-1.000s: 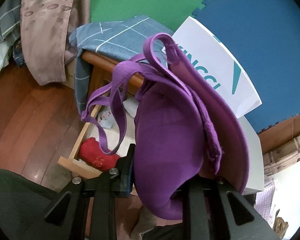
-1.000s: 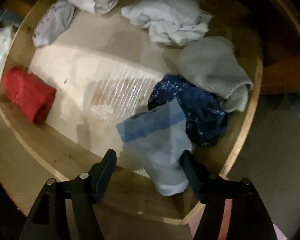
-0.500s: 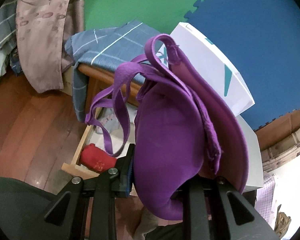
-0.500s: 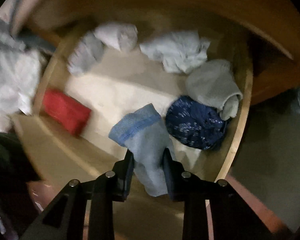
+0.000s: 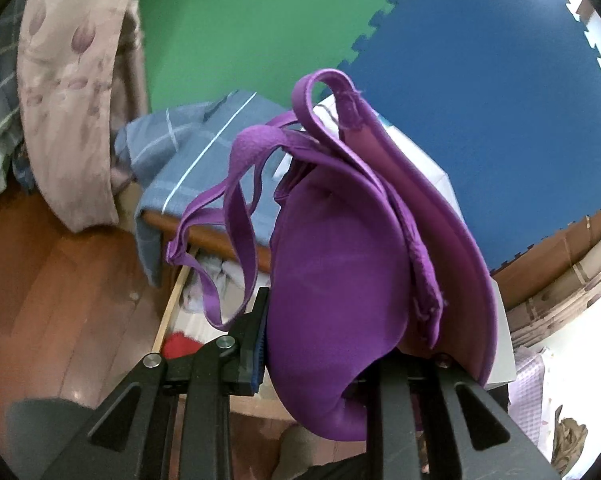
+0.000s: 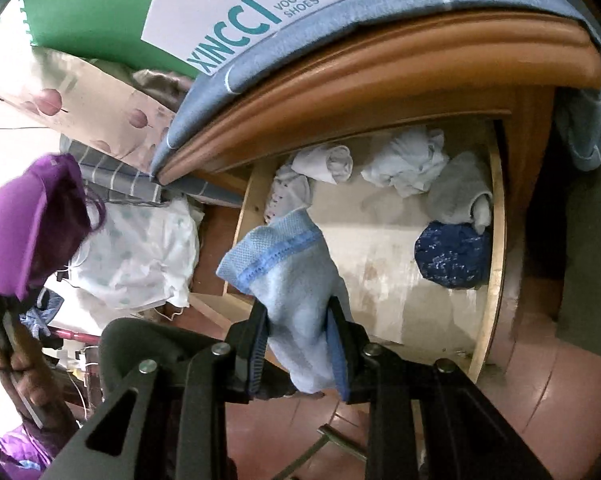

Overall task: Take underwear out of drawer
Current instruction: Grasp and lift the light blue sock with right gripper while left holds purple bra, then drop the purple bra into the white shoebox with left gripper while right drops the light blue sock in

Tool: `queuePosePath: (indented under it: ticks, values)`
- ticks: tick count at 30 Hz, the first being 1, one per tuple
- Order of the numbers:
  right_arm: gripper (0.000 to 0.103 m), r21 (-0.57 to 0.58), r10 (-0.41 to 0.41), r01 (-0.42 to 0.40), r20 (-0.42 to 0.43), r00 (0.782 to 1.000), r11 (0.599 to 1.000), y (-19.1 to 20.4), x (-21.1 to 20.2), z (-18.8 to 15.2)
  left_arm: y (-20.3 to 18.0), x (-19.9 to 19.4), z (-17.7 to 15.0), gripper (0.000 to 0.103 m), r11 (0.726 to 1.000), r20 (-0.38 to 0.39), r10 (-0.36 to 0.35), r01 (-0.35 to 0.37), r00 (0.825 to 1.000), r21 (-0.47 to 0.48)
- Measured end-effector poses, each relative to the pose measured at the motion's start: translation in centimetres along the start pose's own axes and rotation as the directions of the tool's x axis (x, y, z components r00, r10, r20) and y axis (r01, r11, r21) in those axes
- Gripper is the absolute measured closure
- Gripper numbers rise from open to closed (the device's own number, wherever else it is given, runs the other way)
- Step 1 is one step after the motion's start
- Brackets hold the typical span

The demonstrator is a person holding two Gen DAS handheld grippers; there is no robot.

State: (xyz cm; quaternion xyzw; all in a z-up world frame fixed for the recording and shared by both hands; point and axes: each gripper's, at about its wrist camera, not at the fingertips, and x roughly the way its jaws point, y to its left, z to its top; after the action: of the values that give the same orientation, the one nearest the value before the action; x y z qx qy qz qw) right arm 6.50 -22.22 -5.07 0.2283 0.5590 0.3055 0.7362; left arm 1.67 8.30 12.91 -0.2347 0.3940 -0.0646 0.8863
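Drawer in right view only, bra fills left

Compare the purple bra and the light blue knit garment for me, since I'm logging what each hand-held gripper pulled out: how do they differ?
The purple bra is smooth, moulded and has long straps; the light blue knit garment is soft, textured, with a darker blue band. The bra is clamped in the left hand-held gripper; the knit garment in the right hand-held gripper. The bra looks bulkier. Both are held clear of the open wooden drawer.
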Motion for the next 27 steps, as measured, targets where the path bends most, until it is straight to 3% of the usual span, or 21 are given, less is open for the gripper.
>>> queuePosePath:
  ticks: [9,15,19,27]
  values:
    - [0.075,0.004,0.057,-0.057,0.024,0.998,0.998,-0.4,-0.2,-0.2,-5.9,-1.3,6.9,0.08,0.997,0.054,-0.056,0.053,0.997,0.062]
    - [0.075,0.013,0.091,-0.092,0.039,0.995,0.996,-0.6,-0.8,-0.1,-11.8,1.2,13.2,0.079,0.988,0.08,-0.052,0.039,0.995,0.152]
    - [0.075,0.016,0.115,-0.116,0.046,0.992,0.993,-0.9,-1.1,0.0,-14.5,6.1,16.7,0.079,0.986,0.034,-0.033,0.027,0.999,0.166]
    - [0.075,0.027,0.166,-0.168,0.061,0.984,0.985,-1.4,-2.0,-0.1,-17.3,19.5,21.0,0.075,0.97,-0.069,0.078,-0.06,0.995,0.235]
